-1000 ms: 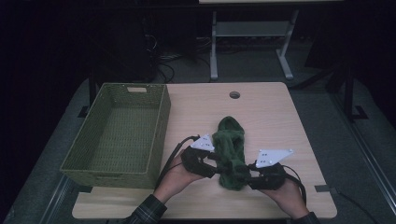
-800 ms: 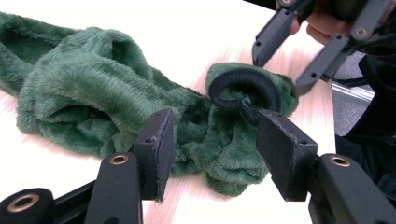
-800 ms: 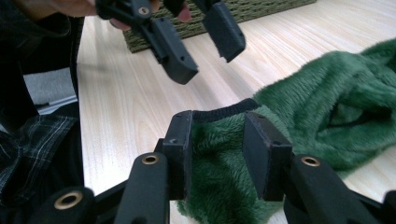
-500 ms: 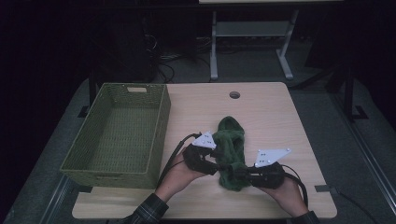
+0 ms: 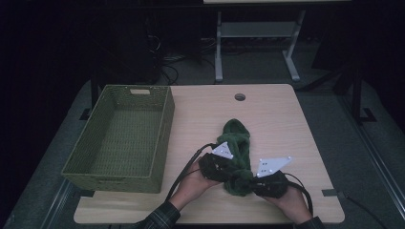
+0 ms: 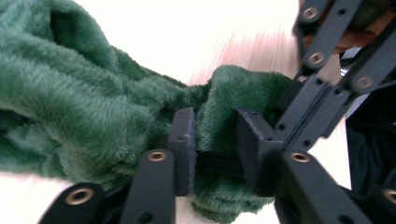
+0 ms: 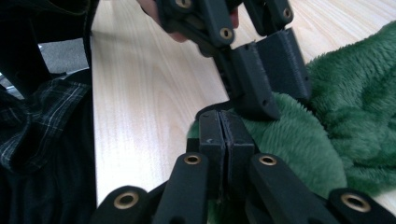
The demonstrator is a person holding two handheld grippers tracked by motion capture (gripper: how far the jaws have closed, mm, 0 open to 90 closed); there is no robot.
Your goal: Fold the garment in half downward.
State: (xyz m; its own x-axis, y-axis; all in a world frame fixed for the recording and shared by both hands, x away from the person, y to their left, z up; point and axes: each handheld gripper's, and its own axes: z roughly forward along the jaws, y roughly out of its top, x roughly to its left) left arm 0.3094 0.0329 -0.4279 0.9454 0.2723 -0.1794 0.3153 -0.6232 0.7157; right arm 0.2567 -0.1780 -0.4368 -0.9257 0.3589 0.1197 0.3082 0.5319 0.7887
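Moved since the earlier frame: left gripper (image 5: 232, 168), in toward the cloth (image 5: 237, 148) and slightly lower; right gripper (image 5: 247, 182) about where it was.

Left jaws just been closing, a fold of green plush between them. In the left gripper view (image 6: 215, 140), pads about to meet on that fold with fabric bulging through the gap; cannot tell if both pads press yet. Not fully closed.

Right jaws also just been closing; now pressed together, pads flush in the right gripper view (image 7: 225, 135). Pinched at the cloth's near edge (image 7: 299, 140), a thin lip of fabric apparently caught between the pads.

Cloth lying on the table (image 5: 286, 124), bunched lengthwise, far end pointing at the round hole (image 5: 239, 97), near end between the two grippers. Both grippers close together at that near end, left one just beyond the right in the right gripper view.

Basket (image 5: 165, 119) at table's left, well apart from the cloth.
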